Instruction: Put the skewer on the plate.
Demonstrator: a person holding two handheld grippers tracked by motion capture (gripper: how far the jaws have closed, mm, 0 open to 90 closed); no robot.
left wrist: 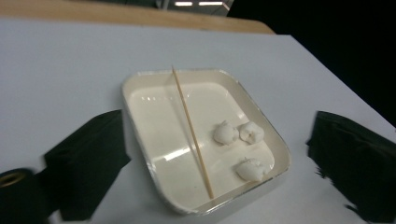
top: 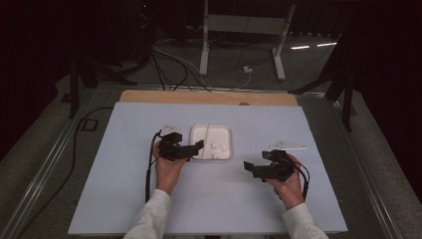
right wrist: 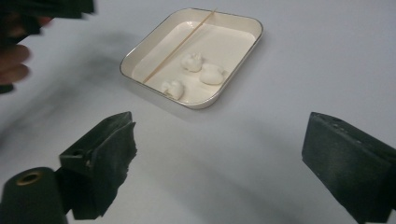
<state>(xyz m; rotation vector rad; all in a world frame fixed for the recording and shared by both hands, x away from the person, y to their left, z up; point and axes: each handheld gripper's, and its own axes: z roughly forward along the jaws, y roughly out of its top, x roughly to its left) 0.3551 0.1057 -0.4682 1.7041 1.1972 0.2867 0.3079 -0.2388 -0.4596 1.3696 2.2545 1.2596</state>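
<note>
Sleeved forearms are coming in over the desk's near edge, each hand carrying a claw. Left claw is hovering at the left rim of the white tray, which is sitting on the desk a little beyond its middle; its jaws are standing spread and pinching nothing. A thin wooden skewer is lying in the tray, its long axis running from the far rim to the near rim, just left of three small white lumps. Right claw is waiting nearer the desk's right edge, well apart from the tray, jaws spread and empty too. Left is plainly the nearer hand; a grab would likely need the jaws closing across the skewer, not along it.
</note>
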